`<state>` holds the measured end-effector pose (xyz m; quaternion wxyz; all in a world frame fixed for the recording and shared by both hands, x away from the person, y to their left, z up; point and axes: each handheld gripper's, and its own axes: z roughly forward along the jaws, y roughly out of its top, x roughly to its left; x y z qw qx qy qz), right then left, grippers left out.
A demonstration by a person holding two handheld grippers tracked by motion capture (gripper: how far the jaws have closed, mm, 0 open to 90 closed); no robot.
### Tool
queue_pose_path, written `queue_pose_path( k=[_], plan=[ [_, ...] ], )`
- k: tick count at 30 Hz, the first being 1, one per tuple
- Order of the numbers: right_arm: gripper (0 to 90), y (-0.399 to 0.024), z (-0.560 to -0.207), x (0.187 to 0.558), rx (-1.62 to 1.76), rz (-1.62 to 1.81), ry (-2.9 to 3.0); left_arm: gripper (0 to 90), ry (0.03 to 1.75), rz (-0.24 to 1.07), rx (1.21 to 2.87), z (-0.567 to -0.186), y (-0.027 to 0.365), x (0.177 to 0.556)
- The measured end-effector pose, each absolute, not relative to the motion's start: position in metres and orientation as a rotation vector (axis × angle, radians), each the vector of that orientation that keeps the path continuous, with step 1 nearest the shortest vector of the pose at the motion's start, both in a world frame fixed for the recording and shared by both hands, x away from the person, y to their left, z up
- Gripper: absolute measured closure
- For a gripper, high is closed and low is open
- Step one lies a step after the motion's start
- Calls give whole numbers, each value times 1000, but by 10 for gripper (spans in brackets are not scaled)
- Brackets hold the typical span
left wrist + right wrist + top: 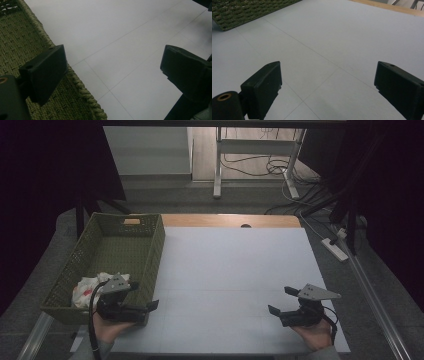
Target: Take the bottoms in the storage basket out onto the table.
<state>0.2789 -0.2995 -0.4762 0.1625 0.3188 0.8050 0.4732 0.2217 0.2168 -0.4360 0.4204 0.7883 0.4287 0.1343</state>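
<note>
A green woven basket [159, 242] stands on the left side of the white table top [235, 265]. In its near end lies a crumpled white and red thing [86, 289]. My left gripper [144, 297] hovers over the basket's near right corner, pointing right, open and empty. In the left gripper view its jaws [113, 72] straddle the basket's braided rim [82, 88], one over the weave, one over the white surface. My right gripper [282, 300] is at the near right of the table, pointing left, open with nothing between its jaws [329, 87]. The basket's corner [242, 12] shows far off.
A strip of bare wood [230, 220] runs along the table's far edge. Beyond it on the floor are a desk frame [217, 165], cables and a white power strip [335, 249]. Dark curtains hang at both sides.
</note>
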Motion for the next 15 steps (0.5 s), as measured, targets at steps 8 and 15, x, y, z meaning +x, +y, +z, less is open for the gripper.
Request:
queue_pose_path(
  k=[8, 15],
  plan=[
    [87, -298, -477, 280, 910, 1358, 2326, 66, 1082, 352, 1972, -432, 220, 221],
    [87, -295, -476, 278, 891, 1337, 2325, 67, 1105, 365, 1971, -431, 217, 222]
  ],
)
